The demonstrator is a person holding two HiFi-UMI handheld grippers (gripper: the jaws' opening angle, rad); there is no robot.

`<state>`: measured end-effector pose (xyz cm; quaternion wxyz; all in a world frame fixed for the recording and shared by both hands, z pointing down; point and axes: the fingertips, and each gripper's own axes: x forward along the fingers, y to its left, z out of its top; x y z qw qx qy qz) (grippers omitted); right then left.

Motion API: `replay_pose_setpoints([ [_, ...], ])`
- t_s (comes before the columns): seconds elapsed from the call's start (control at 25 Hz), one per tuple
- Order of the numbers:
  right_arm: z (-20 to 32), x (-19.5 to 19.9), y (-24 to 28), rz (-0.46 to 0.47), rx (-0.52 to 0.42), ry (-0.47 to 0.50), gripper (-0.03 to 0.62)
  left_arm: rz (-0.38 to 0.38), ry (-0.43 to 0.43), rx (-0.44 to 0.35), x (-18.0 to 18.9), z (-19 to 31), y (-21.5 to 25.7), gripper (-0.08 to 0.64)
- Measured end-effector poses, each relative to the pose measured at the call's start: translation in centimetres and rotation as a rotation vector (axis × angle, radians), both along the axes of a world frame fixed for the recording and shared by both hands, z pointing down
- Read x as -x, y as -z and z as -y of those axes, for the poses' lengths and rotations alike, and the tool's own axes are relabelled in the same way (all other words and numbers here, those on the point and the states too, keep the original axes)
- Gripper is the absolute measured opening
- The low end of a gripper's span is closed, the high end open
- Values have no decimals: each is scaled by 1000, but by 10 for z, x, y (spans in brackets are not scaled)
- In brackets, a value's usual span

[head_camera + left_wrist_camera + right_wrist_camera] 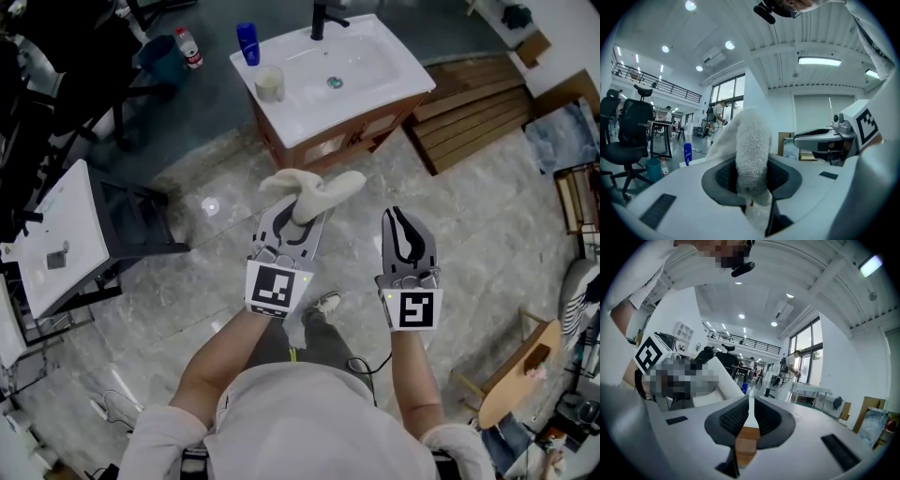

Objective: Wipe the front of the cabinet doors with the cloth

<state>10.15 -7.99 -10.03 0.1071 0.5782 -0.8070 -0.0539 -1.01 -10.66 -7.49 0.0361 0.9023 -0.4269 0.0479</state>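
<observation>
A white terry cloth sticks out of my left gripper, which is shut on it; its free end flops to the right. The left gripper view shows the cloth standing up between the dark pads. My right gripper hangs beside it, shut, with nothing in it; its pads nearly meet. Both are held above the marble floor, short of the wooden cabinet under the white sink top. The cabinet doors face me, seen steeply from above.
A blue bottle, a cup and a black tap stand on the sink top. Wooden pallets lie right of the cabinet. A second white basin on a black frame is at left, a wooden chair lower right.
</observation>
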Motion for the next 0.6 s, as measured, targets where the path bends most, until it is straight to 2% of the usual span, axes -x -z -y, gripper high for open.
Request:
replay_pose_setpoints([
  [0.32,-8,12,40,-61,-50,57,57,-10,45,-101,19,-15,65,117],
  [0.6,-26,25,68,-66,-139,98,57,5,102,-224,44,-29,98,117],
])
